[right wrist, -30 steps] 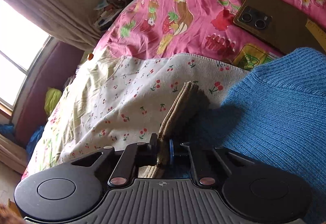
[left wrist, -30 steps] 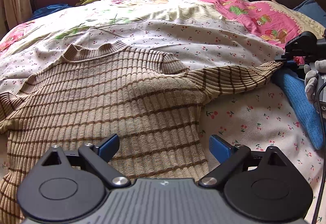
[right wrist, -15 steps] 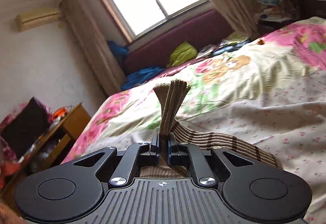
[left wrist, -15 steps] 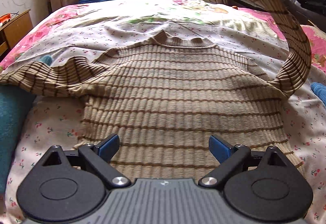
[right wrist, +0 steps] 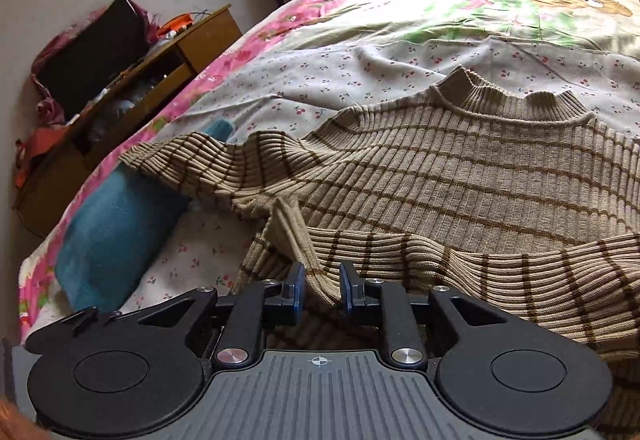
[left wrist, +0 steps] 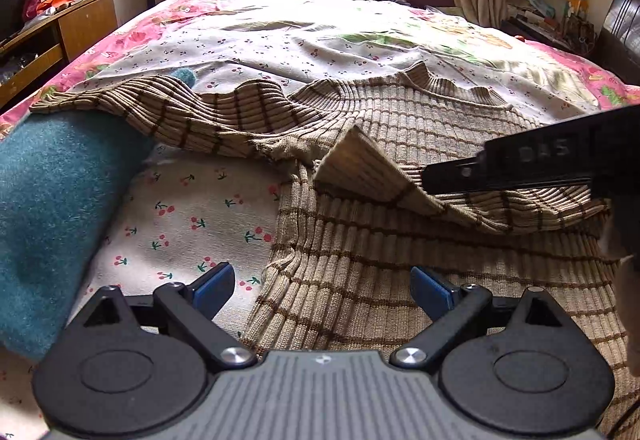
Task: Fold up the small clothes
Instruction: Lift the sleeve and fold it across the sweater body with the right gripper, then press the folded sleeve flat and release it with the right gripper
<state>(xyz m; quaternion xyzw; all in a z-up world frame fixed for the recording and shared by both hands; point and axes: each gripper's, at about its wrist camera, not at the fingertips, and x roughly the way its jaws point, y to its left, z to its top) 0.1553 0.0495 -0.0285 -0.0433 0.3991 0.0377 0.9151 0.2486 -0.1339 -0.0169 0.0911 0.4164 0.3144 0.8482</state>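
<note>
Here the striped sweater (right wrist: 460, 176) lay flat on the bed (left wrist: 320, 40), one sleeve (right wrist: 500, 260) drawn across its body, presumably to start the fold. The right gripper (right wrist: 320, 290) stood partly open, the cuff lying loose between its fingers, apparently released. The left gripper (left wrist: 322, 286) was wide open and empty, the sweater's side edge just ahead between its fingers.

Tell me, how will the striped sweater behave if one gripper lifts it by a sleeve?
The striped sweater would probably sag; its folded sleeve already drapes in soft waves. The ribbed knit likely stretches and grips rather than slips. The right gripper stands open around the cuff.
</note>
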